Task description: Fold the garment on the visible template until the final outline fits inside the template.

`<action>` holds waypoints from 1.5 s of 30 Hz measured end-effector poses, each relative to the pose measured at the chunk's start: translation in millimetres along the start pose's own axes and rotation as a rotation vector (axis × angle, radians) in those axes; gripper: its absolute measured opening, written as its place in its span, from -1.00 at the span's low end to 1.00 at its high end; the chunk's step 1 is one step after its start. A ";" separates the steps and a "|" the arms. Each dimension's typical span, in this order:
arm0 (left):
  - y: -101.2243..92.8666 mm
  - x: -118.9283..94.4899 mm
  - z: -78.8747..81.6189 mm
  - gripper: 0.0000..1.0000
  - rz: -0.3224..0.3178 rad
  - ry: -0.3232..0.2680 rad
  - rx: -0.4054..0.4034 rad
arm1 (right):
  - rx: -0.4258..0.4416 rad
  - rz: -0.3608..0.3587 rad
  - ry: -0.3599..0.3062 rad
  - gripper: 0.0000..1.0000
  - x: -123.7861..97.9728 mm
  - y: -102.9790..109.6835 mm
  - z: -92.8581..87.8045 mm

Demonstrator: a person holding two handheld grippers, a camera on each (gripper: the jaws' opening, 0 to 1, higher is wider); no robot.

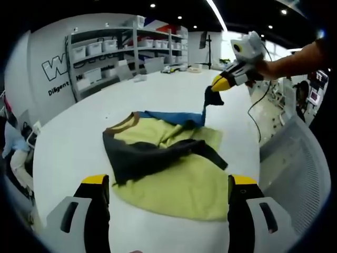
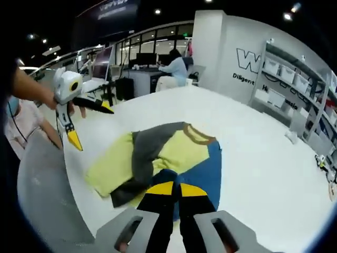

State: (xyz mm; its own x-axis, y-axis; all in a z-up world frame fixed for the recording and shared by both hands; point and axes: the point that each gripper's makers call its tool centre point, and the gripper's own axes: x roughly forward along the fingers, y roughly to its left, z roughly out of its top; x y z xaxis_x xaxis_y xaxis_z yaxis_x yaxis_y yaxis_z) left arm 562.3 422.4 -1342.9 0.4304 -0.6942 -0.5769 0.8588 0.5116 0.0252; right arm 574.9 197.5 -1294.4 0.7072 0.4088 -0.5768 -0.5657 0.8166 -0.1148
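Shirt point(image 1: 168, 163) first: we've got a yellow-green one with dark grey sleeves and a brown collar lying crumpled on the white table point(image 1: 68, 147), partly over a blue template point(image 1: 174, 117) that peeks out at the shirt's far side. Nearest the shirt in the left gripper view, our left gripper point(image 1: 169, 195) hangs with jaws wide apart, nothing between them. Beyond the shirt, our right gripper point(image 1: 216, 87) has its yellow tips pinched together on a dark sleeve end, lifted off the table. In the right gripper view those jaws point(image 2: 172, 188) sit closed over the dark cloth, blue template just beside. Shelves point(image 1: 121, 50) stand well beyond the shirt.
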 end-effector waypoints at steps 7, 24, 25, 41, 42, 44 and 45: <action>-0.1 2.8 3.6 0.79 -0.005 -0.014 -0.002 | -0.024 -0.088 -0.023 -1.00 -11.8 -38.0 23.5; -7.4 2.5 -2.2 0.81 -0.072 -0.031 -0.002 | 0.074 -0.296 -0.014 -1.00 -53.7 -107.9 32.2; -8.1 2.2 -2.3 0.81 -0.075 -0.031 0.009 | 0.080 -0.303 -0.011 -1.00 -54.9 -111.0 31.6; 3.5 -1.4 -9.6 0.85 -0.025 -0.036 -0.043 | 0.156 -0.382 0.006 -1.00 -67.4 -160.5 22.9; 4.5 -0.2 -10.0 0.85 -0.015 -0.031 -0.046 | 0.162 -0.379 0.005 -1.00 -67.9 -165.8 20.7; 5.4 1.1 -11.0 0.85 0.008 -0.024 -0.057 | 0.183 -0.375 0.017 -1.00 -70.2 -175.2 13.8; 5.6 1.0 -11.4 0.85 0.017 -0.022 -0.068 | 0.186 -0.375 0.018 -1.00 -71.5 -179.8 11.3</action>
State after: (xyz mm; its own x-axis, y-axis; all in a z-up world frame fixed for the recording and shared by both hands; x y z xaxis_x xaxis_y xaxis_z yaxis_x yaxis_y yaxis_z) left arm 564.4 430.4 -1352.7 0.4515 -0.6955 -0.5589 0.8306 0.5564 -0.0214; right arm 630.8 26.1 -1223.4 0.8412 0.0631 -0.5370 -0.1829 0.9678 -0.1728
